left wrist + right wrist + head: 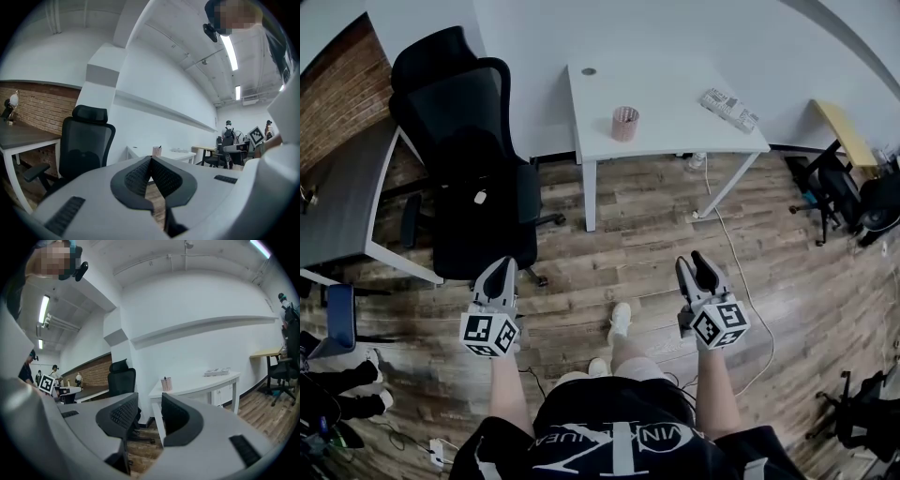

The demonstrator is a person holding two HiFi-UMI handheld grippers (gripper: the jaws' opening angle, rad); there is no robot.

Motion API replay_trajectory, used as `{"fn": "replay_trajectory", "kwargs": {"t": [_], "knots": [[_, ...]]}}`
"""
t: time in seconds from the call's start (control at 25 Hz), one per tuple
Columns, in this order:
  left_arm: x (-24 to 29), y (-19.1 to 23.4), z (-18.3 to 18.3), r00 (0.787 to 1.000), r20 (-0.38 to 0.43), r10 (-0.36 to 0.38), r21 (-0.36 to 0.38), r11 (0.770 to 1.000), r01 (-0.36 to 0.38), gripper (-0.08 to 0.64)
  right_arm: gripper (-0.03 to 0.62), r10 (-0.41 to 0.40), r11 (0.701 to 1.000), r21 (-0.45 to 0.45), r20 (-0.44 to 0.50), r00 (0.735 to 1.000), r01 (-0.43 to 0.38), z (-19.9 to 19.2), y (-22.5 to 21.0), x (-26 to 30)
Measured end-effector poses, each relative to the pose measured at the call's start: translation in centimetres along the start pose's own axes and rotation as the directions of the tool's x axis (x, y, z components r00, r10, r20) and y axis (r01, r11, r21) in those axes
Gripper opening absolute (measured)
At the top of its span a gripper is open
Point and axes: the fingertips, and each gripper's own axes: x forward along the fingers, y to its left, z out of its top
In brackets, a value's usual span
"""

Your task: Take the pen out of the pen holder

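A pink mesh pen holder [624, 123] stands near the front edge of the white table [675, 84], far ahead of both grippers. It also shows small in the left gripper view as the pen holder [157, 151], with a dark pen tip [160, 147] sticking up, and in the right gripper view as the pen holder [166, 384]. My left gripper [501, 270] is held level over the wooden floor, its jaws together and empty [151, 159]. My right gripper [694, 262] is level beside it, its jaws apart with nothing between them [150, 401].
A black office chair [469, 169] stands left of the table, next to a grey desk [337, 197]. A white power strip [729, 109] lies on the table's right side. A cable [741, 272] runs across the floor. More chairs [839, 192] and a yellow bench [844, 131] stand at the right.
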Motion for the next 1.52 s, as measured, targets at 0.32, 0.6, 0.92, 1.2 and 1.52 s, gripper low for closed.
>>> {"fn": "replay_trajectory", "kwargs": {"t": [0.32,0.6,0.92,1.2,1.52], "knots": [[4.0,2.0,0.4,0.999,-0.003,0.038,0.014,0.999,-0.038,0.012,0.146,0.046,0.999,0.017,0.009,0.999,-0.046,0.6,-1.8,6.2],[9.9,3.8,1.0,0.998,-0.006,0.061,0.005,0.998,-0.061,0.012,0.15,0.082,0.997,0.012,0.001,0.997,-0.082,2.3,-4.2,12.8],[15.9,5.1,1.4,0.997,-0.016,0.071,-0.01,0.997,-0.072,0.012,0.152,0.113,0.994,0.005,-0.029,0.993,-0.113,3.6,-6.6,19.1],[20.8,5.5,1.5,0.997,-0.012,0.078,-0.023,0.997,-0.078,0.012,0.152,0.131,0.991,0.005,-0.045,0.99,-0.131,4.2,-9.2,23.1],[25.1,6.0,0.7,0.996,-0.036,0.086,-0.026,0.996,-0.087,0.012,0.152,0.139,0.99,0.014,-0.057,0.989,-0.138,4.3,-11.9,26.8]]}}
